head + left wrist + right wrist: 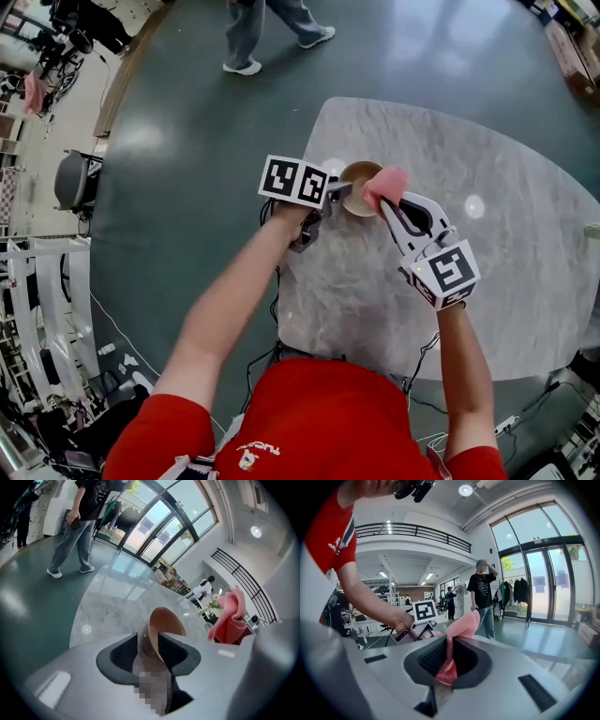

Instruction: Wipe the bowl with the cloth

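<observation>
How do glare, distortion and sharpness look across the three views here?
Head view: fisheye curves the floor; lamp glare dots the pale marble table; the round brown bowl is sharp. Left gripper view: dark vignette, washed-out windows, a mosaic patch below the bowl. Right gripper view: the pink cloth is crisp, the windows bright.

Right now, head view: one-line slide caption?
Left gripper clamps brown bowl over marble table; right gripper holds pink cloth at its rim.
</observation>
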Demonstrator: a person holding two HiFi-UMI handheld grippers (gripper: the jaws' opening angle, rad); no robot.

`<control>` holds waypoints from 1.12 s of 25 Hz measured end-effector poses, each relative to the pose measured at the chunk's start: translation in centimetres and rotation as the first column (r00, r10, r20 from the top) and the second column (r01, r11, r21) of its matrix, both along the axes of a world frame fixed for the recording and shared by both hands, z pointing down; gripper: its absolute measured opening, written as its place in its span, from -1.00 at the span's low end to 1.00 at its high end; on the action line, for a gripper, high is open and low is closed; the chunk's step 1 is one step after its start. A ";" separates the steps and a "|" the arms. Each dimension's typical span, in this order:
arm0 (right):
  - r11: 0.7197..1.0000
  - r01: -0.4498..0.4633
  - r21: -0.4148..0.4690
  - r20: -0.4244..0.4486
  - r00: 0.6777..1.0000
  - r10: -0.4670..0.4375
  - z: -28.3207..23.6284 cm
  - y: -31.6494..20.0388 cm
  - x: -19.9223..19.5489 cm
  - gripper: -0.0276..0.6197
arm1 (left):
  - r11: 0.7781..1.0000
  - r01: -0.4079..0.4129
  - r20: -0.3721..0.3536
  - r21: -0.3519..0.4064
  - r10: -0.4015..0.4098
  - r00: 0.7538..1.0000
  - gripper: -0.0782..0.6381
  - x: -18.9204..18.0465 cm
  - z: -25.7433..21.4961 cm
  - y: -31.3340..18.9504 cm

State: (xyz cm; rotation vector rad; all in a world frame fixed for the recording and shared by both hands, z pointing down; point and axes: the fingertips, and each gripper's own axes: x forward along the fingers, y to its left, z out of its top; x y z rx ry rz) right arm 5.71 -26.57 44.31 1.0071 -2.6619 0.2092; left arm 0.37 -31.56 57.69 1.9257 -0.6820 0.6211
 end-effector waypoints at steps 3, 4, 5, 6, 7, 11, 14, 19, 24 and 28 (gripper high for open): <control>1.000 0.009 -0.004 0.001 1.000 -0.009 0.2 0.0 -0.3 -0.85 | 1.000 -0.021 0.009 -0.010 0.021 1.000 -0.40 0.3 0.4 0.2; 1.000 0.012 -0.004 0.001 1.000 -0.012 0.2 0.0 -0.4 -0.85 | 1.000 -0.022 0.008 -0.011 0.022 1.000 -0.40 0.3 0.4 0.2; 1.000 0.015 -0.004 -0.001 1.000 -0.015 0.2 0.1 -0.5 -0.86 | 1.000 -0.022 0.006 -0.013 0.022 1.000 -0.40 0.3 0.4 0.3; 1.000 0.016 -0.005 -0.002 1.000 -0.016 0.3 0.1 -0.5 -0.85 | 1.000 -0.022 0.003 -0.015 0.022 1.000 -0.40 0.3 0.4 0.4; 1.000 0.016 -0.007 -0.003 1.000 -0.017 0.4 0.1 -0.4 -0.85 | 1.000 -0.023 0.001 -0.019 0.023 1.000 -0.40 0.4 0.4 0.4; 1.000 0.015 -0.016 -0.013 1.000 -0.015 1.1 -0.2 -0.5 -0.85 | 0.999 -0.020 0.010 -0.031 0.020 1.000 -0.53 0.5 0.7 0.4; 1.000 0.017 -0.014 -0.042 0.999 -0.018 1.5 -0.3 -0.8 -0.85 | 1.000 -0.017 0.032 -0.026 0.017 0.999 -0.66 0.3 0.7 0.5; 0.999 0.045 0.011 -0.156 0.987 -0.042 2.4 0.3 -1.7 -0.85 | 1.000 -0.002 0.072 0.011 0.001 0.997 -0.74 0.0 0.5 1.1; 0.995 0.089 0.047 -0.321 0.945 -0.070 3.4 0.5 -2.5 -0.85 | 0.994 0.020 0.117 0.110 -0.033 0.993 -0.75 0.4 -0.7 0.8; 0.995 0.090 0.044 -0.397 0.916 -0.065 3.7 0.4 -2.8 -0.86 | 0.985 0.030 0.140 0.172 -0.055 0.989 -0.74 0.3 -1.9 1.0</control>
